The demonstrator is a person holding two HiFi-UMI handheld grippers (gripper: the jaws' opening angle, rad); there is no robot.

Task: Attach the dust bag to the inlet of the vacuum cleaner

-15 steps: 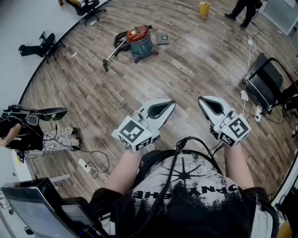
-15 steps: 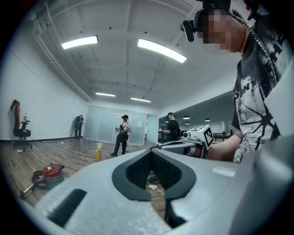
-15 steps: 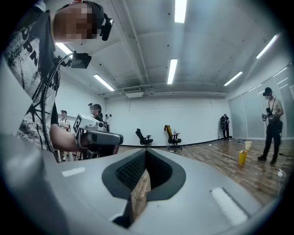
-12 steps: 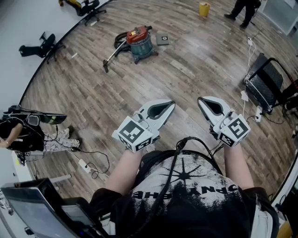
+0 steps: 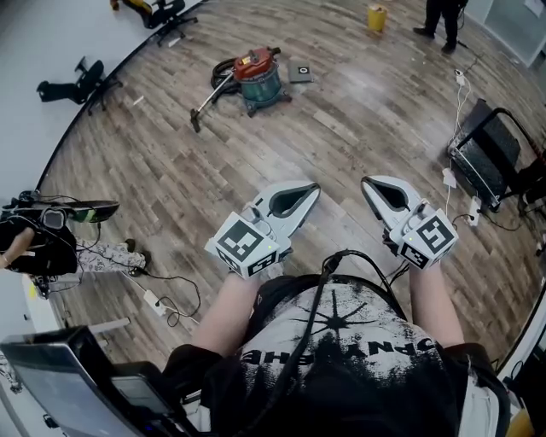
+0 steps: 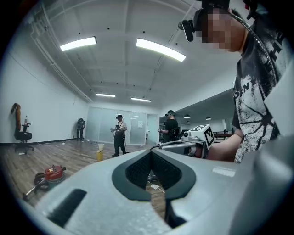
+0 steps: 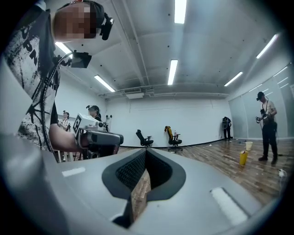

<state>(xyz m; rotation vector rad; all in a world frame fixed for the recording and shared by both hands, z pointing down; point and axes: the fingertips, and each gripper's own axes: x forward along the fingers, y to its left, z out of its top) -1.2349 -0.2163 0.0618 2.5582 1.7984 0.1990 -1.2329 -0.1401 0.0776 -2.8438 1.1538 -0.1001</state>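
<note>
A red-lidded, teal-bodied vacuum cleaner (image 5: 256,77) stands far off on the wood floor, its hose and wand (image 5: 205,101) trailing to the left. A small dark square item (image 5: 299,71) lies just right of it; I cannot tell whether it is the dust bag. My left gripper (image 5: 314,189) is held level at waist height, shut and empty. My right gripper (image 5: 367,184) is beside it, also shut with nothing held. In the left gripper view the vacuum cleaner (image 6: 51,174) shows small at lower left. Both grippers are well short of the vacuum.
Office chairs (image 5: 81,84) stand along the curved left wall. A yellow bucket (image 5: 374,15) and a standing person (image 5: 442,19) are at the far end. A black cart (image 5: 488,154) with cables is at right. Cables and a power strip (image 5: 153,300) lie on the floor at left.
The view has shifted slightly; the person at the left edge moved a little. Both grippers keep their pose and stay shut.
</note>
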